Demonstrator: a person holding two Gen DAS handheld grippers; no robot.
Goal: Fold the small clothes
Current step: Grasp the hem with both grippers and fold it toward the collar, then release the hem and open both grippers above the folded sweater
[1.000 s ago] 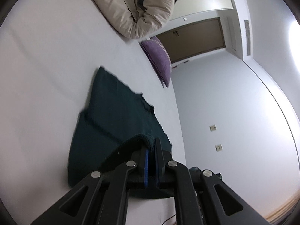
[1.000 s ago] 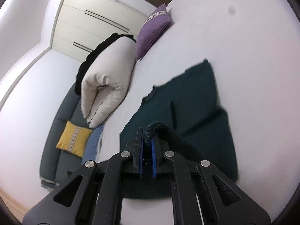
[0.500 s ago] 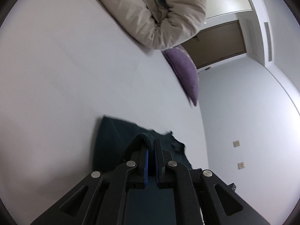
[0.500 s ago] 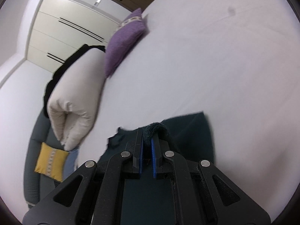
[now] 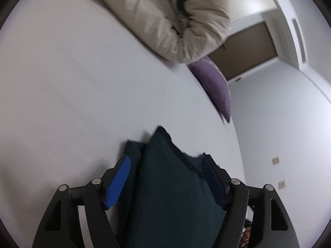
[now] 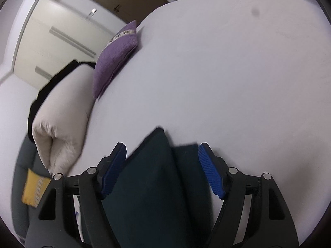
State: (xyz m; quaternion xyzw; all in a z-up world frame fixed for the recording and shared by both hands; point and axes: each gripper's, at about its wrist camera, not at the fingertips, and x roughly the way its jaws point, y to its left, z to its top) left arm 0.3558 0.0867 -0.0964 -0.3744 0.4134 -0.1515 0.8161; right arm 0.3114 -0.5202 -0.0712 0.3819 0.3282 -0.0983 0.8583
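A dark green garment [image 5: 171, 186] is spread on a white bed [image 5: 72, 93] between the opening, wide jaws of the left gripper [image 5: 165, 161] and right gripper [image 6: 160, 150]; a purple cushion [image 6: 115, 55] and beige duvet [image 5: 165, 16] are seen behind.

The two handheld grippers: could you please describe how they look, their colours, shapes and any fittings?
The left gripper and right gripper look alike. Each has a matte black frame of angular arms with triangular cut-outs, joined by silver round-headed pins. Each finger ends in a bright blue pad with fine ribbing. No cables, markings, hands or sleeves show in either view.
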